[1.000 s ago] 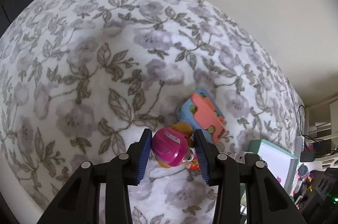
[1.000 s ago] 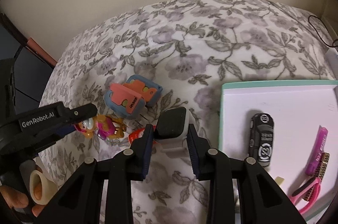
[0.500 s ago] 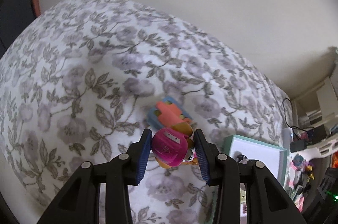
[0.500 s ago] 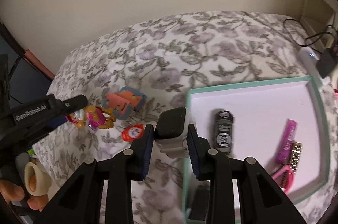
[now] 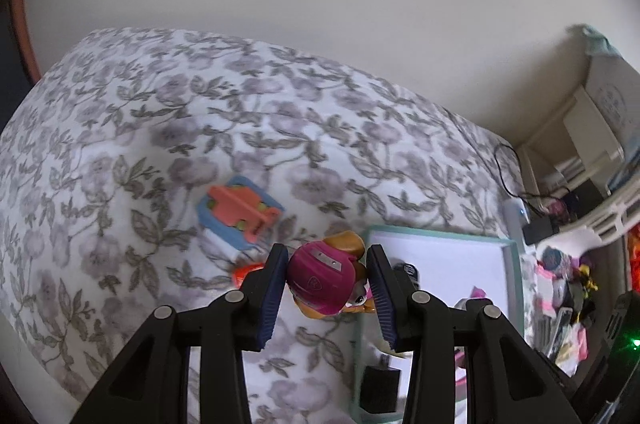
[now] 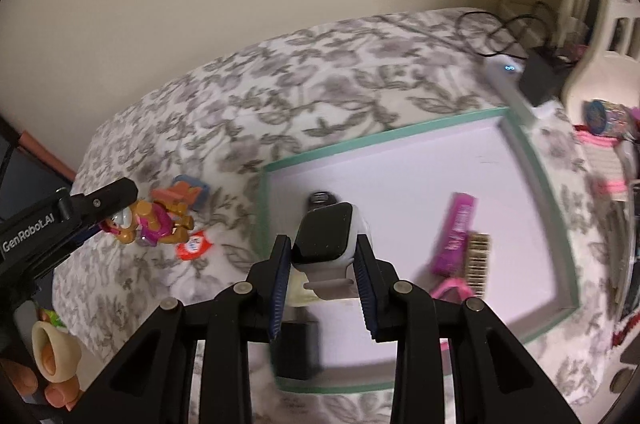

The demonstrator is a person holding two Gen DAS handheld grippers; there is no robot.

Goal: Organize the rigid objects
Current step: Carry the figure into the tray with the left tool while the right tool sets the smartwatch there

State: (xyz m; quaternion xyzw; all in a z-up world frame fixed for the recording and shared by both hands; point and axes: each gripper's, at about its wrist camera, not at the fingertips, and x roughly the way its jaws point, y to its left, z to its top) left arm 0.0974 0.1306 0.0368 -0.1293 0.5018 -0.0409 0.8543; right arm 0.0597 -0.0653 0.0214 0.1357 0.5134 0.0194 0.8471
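Left claw (image 5: 328, 288) pinches a glossy plastic pup figure (image 5: 326, 280); right claw (image 6: 322, 264) a rounded-square smartwatch (image 6: 326, 236).

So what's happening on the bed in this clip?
A person is tidying toys into a mint-rimmed tray on a floral bedspread. The left gripper is shut on a pink-helmeted pup figure, held near the tray's edge. The right gripper is shut on a smartwatch above the tray, where a black toy car and a pink stick already lie. A blue-and-orange toy is on the bedspread.
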